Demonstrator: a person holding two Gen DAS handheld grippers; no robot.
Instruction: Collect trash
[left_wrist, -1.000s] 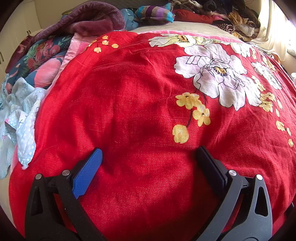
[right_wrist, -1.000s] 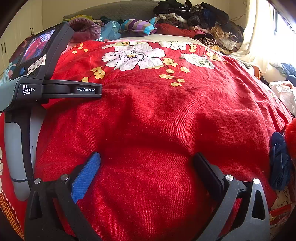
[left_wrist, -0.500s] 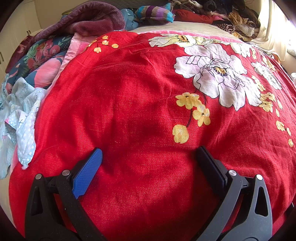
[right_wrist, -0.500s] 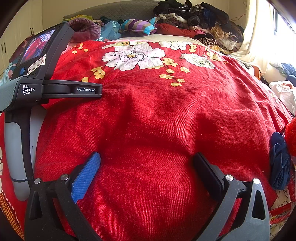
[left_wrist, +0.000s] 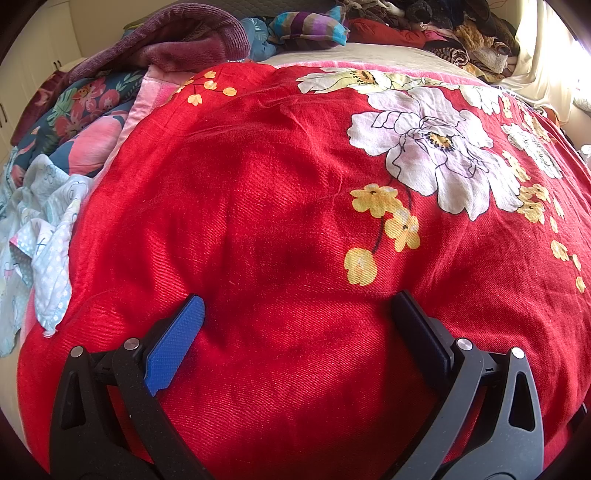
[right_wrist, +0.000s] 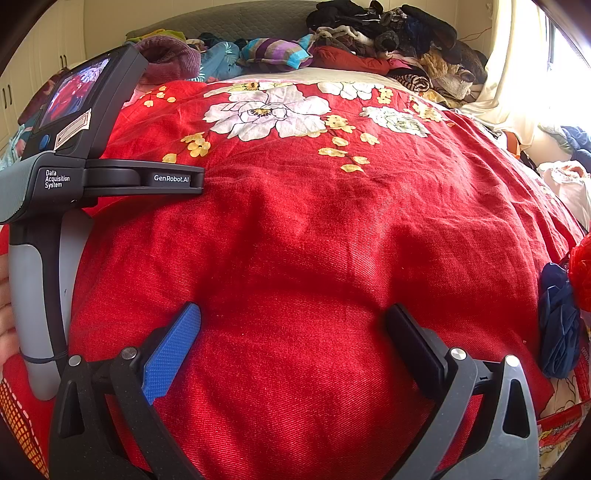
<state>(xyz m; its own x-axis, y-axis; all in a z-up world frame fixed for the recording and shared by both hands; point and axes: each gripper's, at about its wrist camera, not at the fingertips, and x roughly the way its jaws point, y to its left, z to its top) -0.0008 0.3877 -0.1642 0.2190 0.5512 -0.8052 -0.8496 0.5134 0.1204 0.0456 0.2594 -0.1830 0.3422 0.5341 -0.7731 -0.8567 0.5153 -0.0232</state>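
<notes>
Nothing is moving between the earlier frames and now: both grippers are staying where they were over the bed. The left gripper (left_wrist: 297, 314) is hovering with its fingers spread wide and holding nothing, above a red woven bedspread printed with white and yellow flowers (left_wrist: 295, 206). The right gripper (right_wrist: 293, 321) is likewise resting wide open and empty over the same bedspread (right_wrist: 314, 240); the left gripper's grey and black handle with its small screen (right_wrist: 70, 147) is showing at that view's left edge. A crumpled dark blue bag-like wad (right_wrist: 559, 321) is lying at the bedspread's right edge, well apart from the right gripper's fingers. Heaped clothes (right_wrist: 388, 40) are lining the headboard end.
</notes>
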